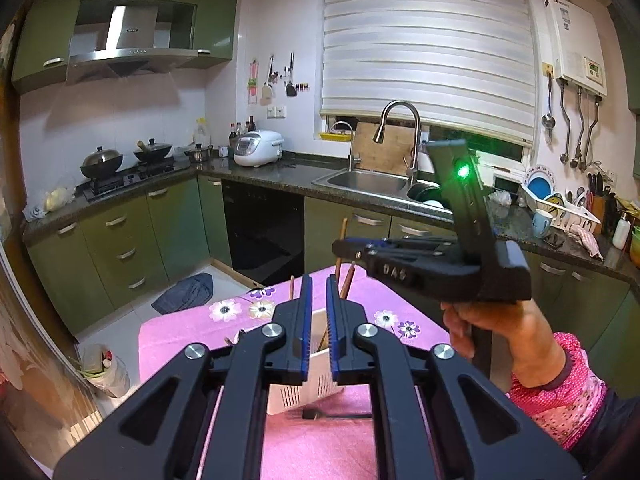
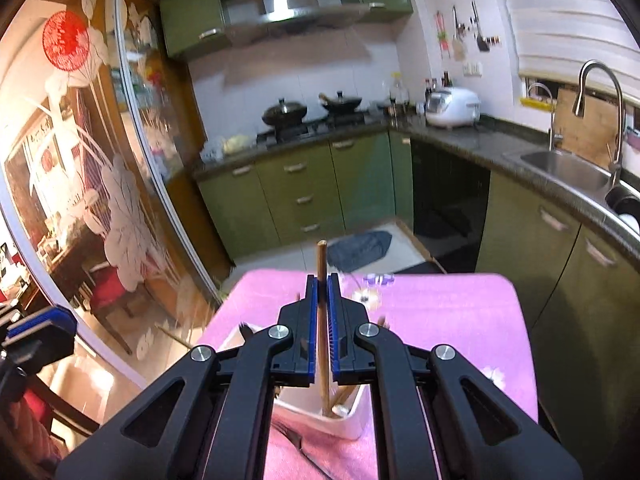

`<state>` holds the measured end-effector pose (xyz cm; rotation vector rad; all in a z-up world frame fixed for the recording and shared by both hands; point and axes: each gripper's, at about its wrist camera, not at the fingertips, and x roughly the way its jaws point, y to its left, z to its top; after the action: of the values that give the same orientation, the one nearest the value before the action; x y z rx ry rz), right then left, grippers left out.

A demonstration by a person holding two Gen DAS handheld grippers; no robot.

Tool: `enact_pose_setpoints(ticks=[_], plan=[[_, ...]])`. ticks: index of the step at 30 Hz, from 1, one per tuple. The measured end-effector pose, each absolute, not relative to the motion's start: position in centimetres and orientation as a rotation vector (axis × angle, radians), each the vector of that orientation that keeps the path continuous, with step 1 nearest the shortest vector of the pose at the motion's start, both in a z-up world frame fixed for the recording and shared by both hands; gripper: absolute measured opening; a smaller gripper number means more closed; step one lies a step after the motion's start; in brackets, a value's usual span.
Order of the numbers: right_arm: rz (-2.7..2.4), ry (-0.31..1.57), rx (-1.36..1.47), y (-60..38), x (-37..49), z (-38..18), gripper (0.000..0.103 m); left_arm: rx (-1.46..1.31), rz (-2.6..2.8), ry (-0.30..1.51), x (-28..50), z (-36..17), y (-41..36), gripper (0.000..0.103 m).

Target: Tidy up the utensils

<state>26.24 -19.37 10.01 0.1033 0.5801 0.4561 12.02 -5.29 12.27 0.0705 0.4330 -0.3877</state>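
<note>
Fingers of the right gripper [image 2: 322, 300] pinched a wooden chopstick [image 2: 321, 280] upright over the white holder [image 2: 352, 420], while the left gripper [image 1: 319, 300] hovered nearly closed, empty.

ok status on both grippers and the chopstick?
Right gripper shut on chopstick, upright over white holder. Left gripper empty, narrow gap, hovering above holder. Nothing in the way.

Indoor light was even and fairly bright; edges bowed under fisheye distortion, with dark vignetted corners and slight softness.
</note>
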Motion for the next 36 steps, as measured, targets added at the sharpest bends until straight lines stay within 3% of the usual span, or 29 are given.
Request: enact_pose_setpoints(ticks=[3,4,5,6,14,19,25,34,36], plan=[[0.461,0.608,0.083,-19.0,26.1,8.7,0.007,0.077,-0.393,0.453,12.6,11.6,-5.3,0.007],[0.468,0.609,0.087,-19.0,25.8,8.5,0.015,0.080,-0.395,0.459,12.8,11.4,-5.4,0.007],[0.467,0.602,0.090,-19.2,25.5,8.5,0.033,0.081,-0.397,0.464,12.8,11.2,-5.4,0.007],[0.462,0.589,0.091,-19.5,25.0,8.6,0.039,0.083,-0.402,0.472,12.9,10.9,-5.6,0.007],[0.468,0.452,0.181,-26.4,16.7,10.1,0.047,0.351,-0.601,0.551,12.4,3.8,-10.3,0.007],[0.425,0.502,0.240,-31.0,13.0,6.8,0.050,0.631,-0.827,0.629,12.8,-3.6,-14.8,0.007],[0.368,0.603,0.338,-35.3,11.4,1.6,0.050,0.708,-0.966,0.768,16.9,-10.2,-17.6,0.010],[0.337,0.654,0.420,-38.8,10.9,-1.6,0.050,0.762,-1.035,0.831,18.6,-13.6,-19.0,0.010],[0.336,0.658,0.423,-38.6,10.9,-1.6,0.050,0.770,-1.034,0.825,18.8,-13.9,-19.2,0.016]])
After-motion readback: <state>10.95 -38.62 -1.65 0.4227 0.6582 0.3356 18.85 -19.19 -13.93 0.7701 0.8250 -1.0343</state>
